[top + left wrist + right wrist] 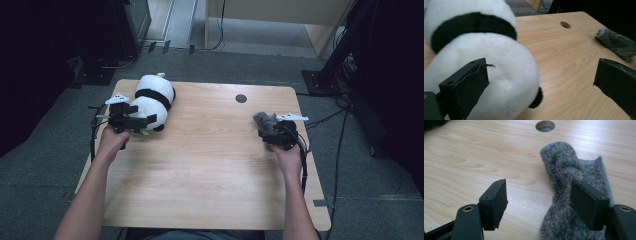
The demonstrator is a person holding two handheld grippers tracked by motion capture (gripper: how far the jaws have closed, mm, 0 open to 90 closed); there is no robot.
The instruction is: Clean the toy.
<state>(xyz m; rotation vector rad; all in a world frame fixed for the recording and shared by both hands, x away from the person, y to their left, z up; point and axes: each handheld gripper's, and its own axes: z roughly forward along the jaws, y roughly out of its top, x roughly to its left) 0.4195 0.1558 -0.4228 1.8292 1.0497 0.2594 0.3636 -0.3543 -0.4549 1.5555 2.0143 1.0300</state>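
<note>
A white and black panda plush [152,100] lies at the table's far left. My left gripper [142,121] is open beside its near end. In the left gripper view the plush [486,50] bulges between the wide-apart jaws and sits against the left one, while the right jaw hangs over bare wood. A grey furry cloth piece [263,120] lies at the right side. My right gripper [268,128] is open at its near end. In the right gripper view the cloth [564,167] runs under the right jaw, and the left jaw stands over bare table.
The wooden table [210,165] has a round cable hole [241,98] near its far edge. Cables trail off the right side onto grey carpet. Dark stands and equipment surround the table at left and right.
</note>
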